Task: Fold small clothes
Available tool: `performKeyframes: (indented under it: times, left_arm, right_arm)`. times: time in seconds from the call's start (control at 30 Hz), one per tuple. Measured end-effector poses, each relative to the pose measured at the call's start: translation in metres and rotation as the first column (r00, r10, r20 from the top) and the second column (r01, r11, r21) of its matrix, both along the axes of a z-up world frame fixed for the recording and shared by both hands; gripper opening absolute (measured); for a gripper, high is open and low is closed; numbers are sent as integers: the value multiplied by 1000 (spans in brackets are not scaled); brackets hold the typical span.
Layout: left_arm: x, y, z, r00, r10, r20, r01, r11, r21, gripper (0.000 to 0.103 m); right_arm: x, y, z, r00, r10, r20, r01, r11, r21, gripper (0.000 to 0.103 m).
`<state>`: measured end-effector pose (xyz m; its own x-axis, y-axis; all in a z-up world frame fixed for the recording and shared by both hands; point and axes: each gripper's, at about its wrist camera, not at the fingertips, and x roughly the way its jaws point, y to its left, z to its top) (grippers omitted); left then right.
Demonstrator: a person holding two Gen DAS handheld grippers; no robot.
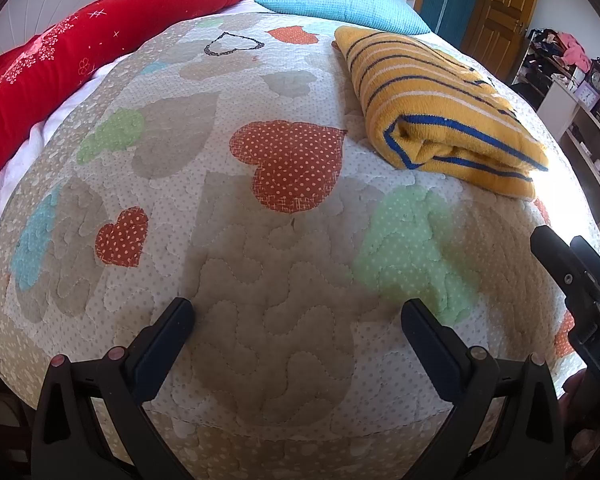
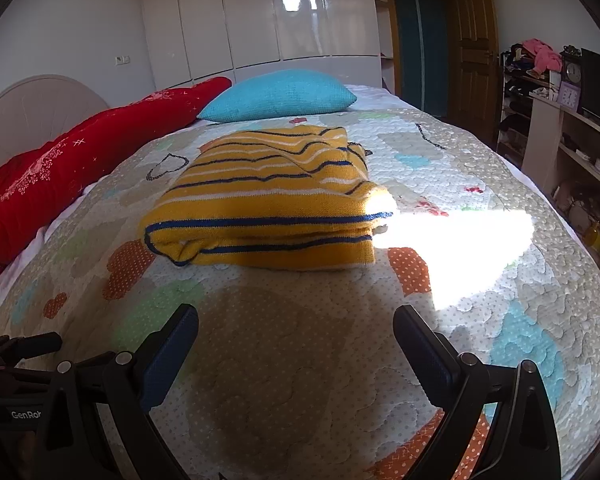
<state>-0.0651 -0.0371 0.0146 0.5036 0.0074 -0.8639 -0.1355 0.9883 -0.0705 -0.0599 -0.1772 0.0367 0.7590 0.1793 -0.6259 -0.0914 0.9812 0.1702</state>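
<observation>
Item: folded yellow striped sweater (image 2: 268, 204) on the heart-print quilt (image 2: 480, 280), dead ahead at twelve o'clock of the right gripper (image 2: 296, 344), at one o'clock of the left gripper (image 1: 298, 330), its long axis crosswise to the right gripper; both grippers' jaws apart, empty, right one judged nearer.

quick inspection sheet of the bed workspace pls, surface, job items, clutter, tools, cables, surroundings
surface: quilted heart-print bedspread, a bright sun patch on its right side
job's things: yellow striped knit garment lies folded on the bedspread, touched by neither tool
clutter: red pillow and blue pillow at the head end
grippers: left tool open, empty; right tool open, empty; both above the bedspread
cables: nothing seen
surroundings: white wardrobe, wooden door, shelves with clocks
</observation>
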Motion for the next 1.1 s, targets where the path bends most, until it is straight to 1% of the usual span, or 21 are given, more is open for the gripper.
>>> performKeyframes:
  times: [0.37, 0.5, 0.67, 0.77, 0.97, 1.1]
  left_arm:
    - [0, 0, 0, 1000, 0, 0, 0, 1000, -1, 103]
    - [1, 2, 4, 1000, 9, 15, -9, 1000, -5, 103]
    - [0, 8, 18, 996, 39, 74, -41, 999, 26, 103]
    - [-1, 11, 22, 995, 41, 92, -45, 998, 41, 103]
    - [0, 7, 25, 995, 27, 92, -33, 997, 69, 103]
    - [2, -1, 30, 995, 0, 103, -10, 995, 95, 103]
  right_arm:
    - [0, 5, -2, 1000, 9, -10, -9, 1000, -1, 100]
    - [-1, 10, -3, 1000, 23, -8, -23, 1000, -7, 100]
    - [-2, 10, -2, 999, 32, 2, -32, 999, -4, 100]
    - [-2, 8, -1, 1000, 25, 2, -25, 1000, 0, 100]
    - [-5, 6, 3, 999, 26, 19, -26, 1000, 12, 100]
    - [-7, 3, 8, 999, 27, 37, -27, 999, 19, 100]
